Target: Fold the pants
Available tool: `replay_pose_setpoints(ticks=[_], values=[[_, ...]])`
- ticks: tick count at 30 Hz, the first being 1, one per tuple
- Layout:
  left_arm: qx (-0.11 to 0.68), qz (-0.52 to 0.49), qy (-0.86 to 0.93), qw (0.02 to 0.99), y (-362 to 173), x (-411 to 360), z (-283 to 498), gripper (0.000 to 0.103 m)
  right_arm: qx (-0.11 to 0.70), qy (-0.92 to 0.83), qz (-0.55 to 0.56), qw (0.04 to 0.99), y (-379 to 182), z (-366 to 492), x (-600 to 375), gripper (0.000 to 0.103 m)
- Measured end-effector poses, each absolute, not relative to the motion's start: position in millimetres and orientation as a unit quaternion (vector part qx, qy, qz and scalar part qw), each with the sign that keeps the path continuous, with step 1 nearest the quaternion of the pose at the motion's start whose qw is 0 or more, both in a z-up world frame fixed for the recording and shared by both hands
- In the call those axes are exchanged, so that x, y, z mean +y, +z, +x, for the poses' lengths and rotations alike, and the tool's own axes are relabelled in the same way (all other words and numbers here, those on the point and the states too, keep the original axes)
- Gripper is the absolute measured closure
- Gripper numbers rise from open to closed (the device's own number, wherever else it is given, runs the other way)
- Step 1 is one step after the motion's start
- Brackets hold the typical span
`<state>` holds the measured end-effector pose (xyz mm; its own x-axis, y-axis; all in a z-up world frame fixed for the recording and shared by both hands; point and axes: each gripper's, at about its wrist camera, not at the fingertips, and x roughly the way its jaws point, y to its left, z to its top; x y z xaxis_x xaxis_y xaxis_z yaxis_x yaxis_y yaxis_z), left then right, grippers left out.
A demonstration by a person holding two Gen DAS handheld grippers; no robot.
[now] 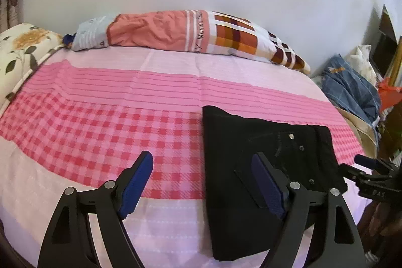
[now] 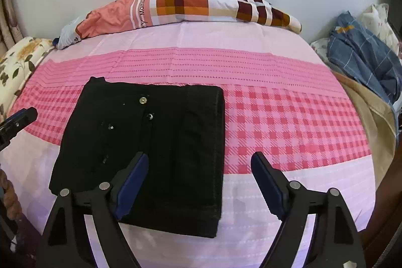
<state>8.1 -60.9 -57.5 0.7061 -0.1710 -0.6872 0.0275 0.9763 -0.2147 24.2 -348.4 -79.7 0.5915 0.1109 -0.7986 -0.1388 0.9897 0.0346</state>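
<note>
The black pants (image 2: 150, 147) lie folded on the bed (image 2: 289, 122), centre-left in the right wrist view. Both tools, left (image 1: 203, 182) and right (image 2: 198, 182), are spread, gripping nothing; the right looks nearer.

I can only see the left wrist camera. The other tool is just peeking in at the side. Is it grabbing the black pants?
Observer: No. The right tool is open and grips nothing.
Operator: Are the pants folded neatly?
Observer: Yes. The right wrist view shows the black pants lying as a flat rectangle, with a straight stitched edge on the side your tool hides.
Operator: What's past that edge?
Observer: The checked bedsheet carries on to a tan cover at the side of the bed.
</note>
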Motion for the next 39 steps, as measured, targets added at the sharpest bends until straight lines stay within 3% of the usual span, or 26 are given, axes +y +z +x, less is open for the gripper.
replay_pose_setpoints(ticks=[8, 20, 35, 37, 39], values=[[0.363, -0.115, -0.073, 0.922, -57, -62, 6, 0.022, 0.442, 0.064, -0.03, 0.894, -75, 24, -334, 0.015], [0.377, -0.092, -0.121, 0.914, -69, -80, 18, 0.022, 0.462, 0.058, -0.02, 0.885, -85, 29, -345, 0.015], [0.492, -0.099, -0.203, 0.841, -116, -84, 75, 0.022, 0.536, 0.138, 0.151, 0.819, -142, 69, -417, 0.015], [0.51, -0.113, -0.22, 0.824, -125, -85, 82, 0.022, 0.54, 0.152, 0.158, 0.813, -148, 75, -418, 0.017], [0.524, -0.131, -0.241, 0.806, -133, -87, 88, 0.022, 0.544, 0.173, 0.175, 0.802, -154, 80, -418, 0.025]])
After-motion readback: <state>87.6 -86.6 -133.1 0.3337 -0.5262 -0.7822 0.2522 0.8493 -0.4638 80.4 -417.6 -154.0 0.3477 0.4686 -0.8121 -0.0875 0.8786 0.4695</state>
